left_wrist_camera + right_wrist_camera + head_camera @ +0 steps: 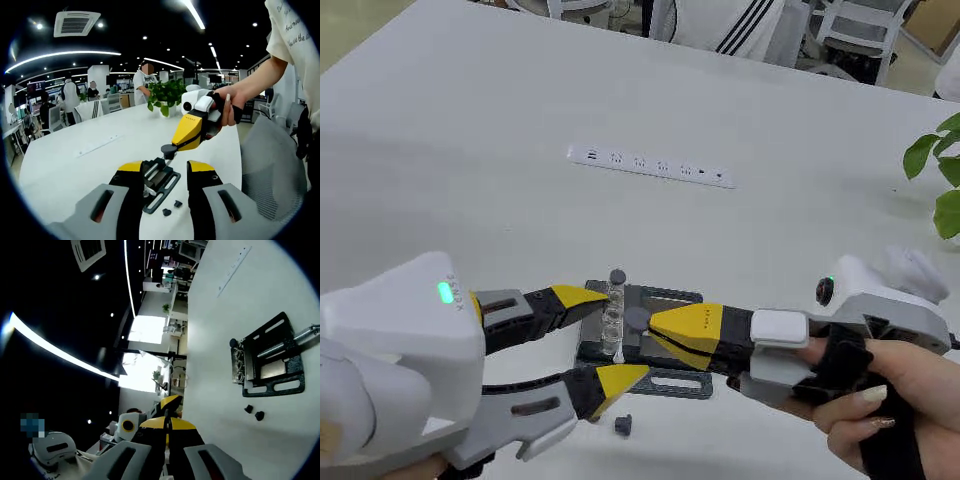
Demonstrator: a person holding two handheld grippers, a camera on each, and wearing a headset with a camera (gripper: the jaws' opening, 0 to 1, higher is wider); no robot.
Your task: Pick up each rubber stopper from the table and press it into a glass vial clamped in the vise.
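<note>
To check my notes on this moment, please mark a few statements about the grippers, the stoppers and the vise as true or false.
1. The right gripper holds a grey stopper in its shut fingers. True.
2. The left gripper is shut on a vial. False: its fingers are open, and in the left gripper view the vise lies between them.
3. Two loose stoppers lie on the table near the vise. True.
4. No vial in the vise has a stopper yet. False: one vial at the end of the row already carries one.
</note>
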